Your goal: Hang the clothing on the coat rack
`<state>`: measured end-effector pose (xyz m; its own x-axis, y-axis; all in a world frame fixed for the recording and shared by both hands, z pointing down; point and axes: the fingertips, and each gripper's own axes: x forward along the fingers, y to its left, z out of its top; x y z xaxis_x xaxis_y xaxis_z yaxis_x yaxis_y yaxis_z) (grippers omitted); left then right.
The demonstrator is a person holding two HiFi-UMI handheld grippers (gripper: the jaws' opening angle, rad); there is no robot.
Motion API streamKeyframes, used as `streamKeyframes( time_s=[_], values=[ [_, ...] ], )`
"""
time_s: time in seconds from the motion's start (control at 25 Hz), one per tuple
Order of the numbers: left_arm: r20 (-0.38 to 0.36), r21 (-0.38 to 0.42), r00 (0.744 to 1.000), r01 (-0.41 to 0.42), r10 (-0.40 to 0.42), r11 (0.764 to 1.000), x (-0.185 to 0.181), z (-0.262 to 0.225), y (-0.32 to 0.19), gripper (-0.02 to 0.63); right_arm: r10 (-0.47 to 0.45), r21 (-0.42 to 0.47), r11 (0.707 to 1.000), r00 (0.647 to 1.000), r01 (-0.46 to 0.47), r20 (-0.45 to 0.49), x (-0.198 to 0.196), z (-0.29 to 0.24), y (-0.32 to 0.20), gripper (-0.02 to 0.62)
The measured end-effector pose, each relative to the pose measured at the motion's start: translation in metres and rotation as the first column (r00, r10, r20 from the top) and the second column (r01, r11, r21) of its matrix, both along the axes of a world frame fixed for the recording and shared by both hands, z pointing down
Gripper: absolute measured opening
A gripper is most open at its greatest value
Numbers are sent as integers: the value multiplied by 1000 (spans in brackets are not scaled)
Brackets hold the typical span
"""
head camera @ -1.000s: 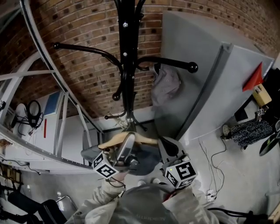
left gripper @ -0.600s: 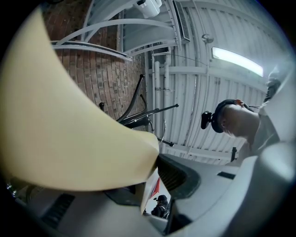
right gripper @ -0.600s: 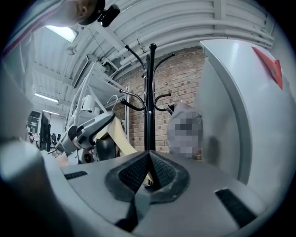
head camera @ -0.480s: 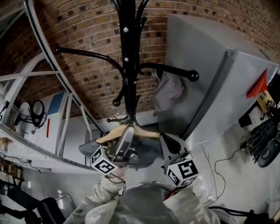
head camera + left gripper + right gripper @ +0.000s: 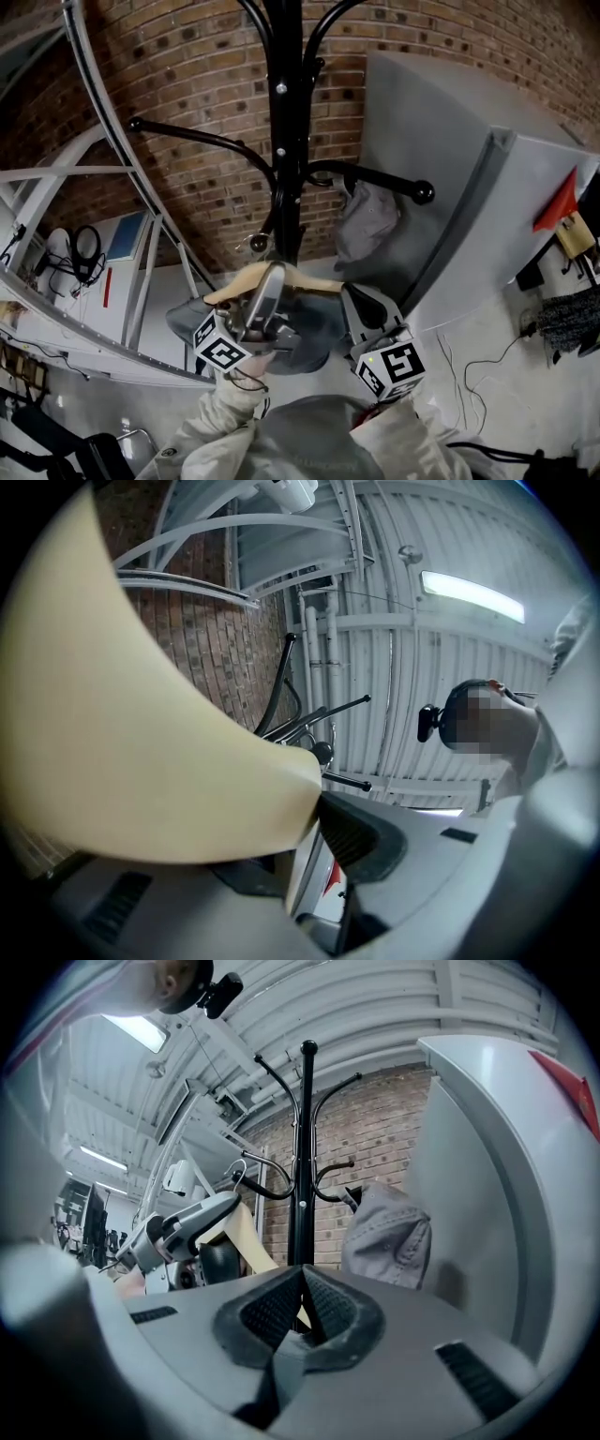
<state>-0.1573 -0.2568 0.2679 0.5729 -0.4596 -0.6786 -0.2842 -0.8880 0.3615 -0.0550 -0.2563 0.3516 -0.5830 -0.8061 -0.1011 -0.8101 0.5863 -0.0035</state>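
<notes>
My left gripper point(image 5: 270, 289) tilts upward and clamps the pale wooden hanger point(image 5: 317, 282), its jaws held wide around the hanger's shoulder. The dark garment point(image 5: 314, 330) hangs from the hanger just below that grip. My right gripper point(image 5: 358, 305) sits level, just to the right, with its pads pressed together on a fold of the garment. The coat rack point(image 5: 286, 141) stands straight ahead, its arms higher than the hanger. A grey cloth point(image 5: 370, 220) hangs on its right arm.

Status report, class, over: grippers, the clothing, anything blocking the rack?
Left gripper shut on wooden hanger. Right gripper shut on garment. Coat rack ahead; one hook holds grey cloth.
</notes>
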Motion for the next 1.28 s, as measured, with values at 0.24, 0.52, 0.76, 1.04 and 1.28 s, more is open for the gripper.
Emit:
streamKeyframes(
  time_s=[0.24, 0.52, 0.76, 1.04, 1.28],
  values=[
    [-10, 3, 1000, -15, 15, 1000, 2, -1, -19, 106, 10, 9, 1000, 1000, -10, 4, 0, -1, -18, 25],
    [-35, -33, 998, -58, 57, 998, 4, 2, -42, 105, 26, -6, 1000, 1000, -26, -3, 0, -4, -35, 25],
    [-41, -59, 996, -76, 73, 995, 7, 11, -53, 106, 40, -25, 999, 999, -40, -5, 2, 2, -42, 25],
    [-53, -97, 996, -70, 65, 993, 5, 28, -59, 106, 41, -51, 998, 999, -42, -7, 3, 14, -42, 25],
    [-58, -103, 997, -63, 58, 993, 3, 32, -61, 107, 40, -57, 998, 999, -40, -17, 3, 15, -40, 25]
  ],
)
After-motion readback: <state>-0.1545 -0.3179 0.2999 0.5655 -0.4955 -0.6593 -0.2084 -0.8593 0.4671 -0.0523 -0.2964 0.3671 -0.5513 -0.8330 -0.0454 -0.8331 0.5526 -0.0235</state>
